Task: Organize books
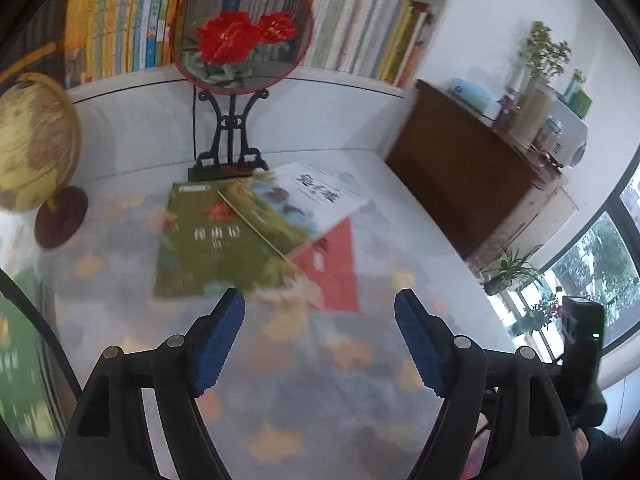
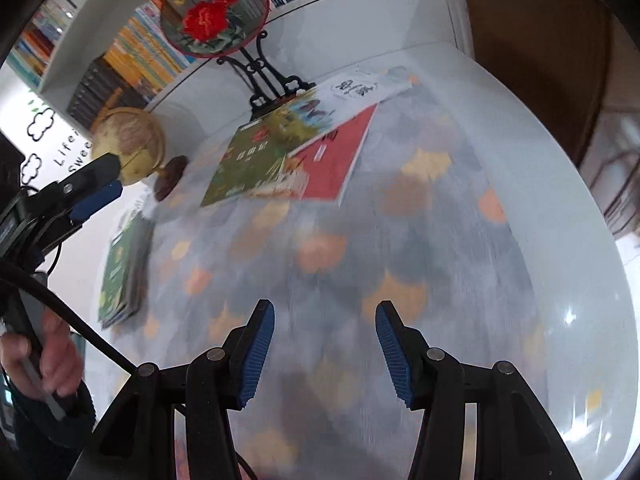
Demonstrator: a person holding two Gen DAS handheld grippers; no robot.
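Both grippers hang above the patterned table with nothing between their blue pads: the left gripper (image 1: 320, 340) has its jaws spread wide, and the right gripper (image 2: 325, 350) stands parted somewhat less, also empty. Ahead of them, toward the back of the table (image 2: 520, 240), lies a loose heap of books: a green book (image 1: 204, 248) flat on the cloth, a red book (image 1: 336, 268) beside and partly under it, and a picture book with a white cover (image 1: 304, 200) laid askew across both, its far corner near the black stand of a round fan screen with red flowers (image 1: 242, 24). A globe (image 1: 32, 140) sits on its dark base to the left of the heap. Only the right wrist view shows a second stack of green books (image 2: 120, 276) at the table's left edge, well apart from the heap, along with a hand (image 2: 40, 356) gripping the left tool's handle and that tool's blue-padded finger reaching in front of the globe. Only the left wrist view shows a dark wooden cabinet (image 1: 460, 168) to the right with potted plants and jars on top, and a window beyond. Shelves packed with upright books (image 1: 120, 20) run along the wall behind in both views. Motion blur smears the tablecloth and book covers.
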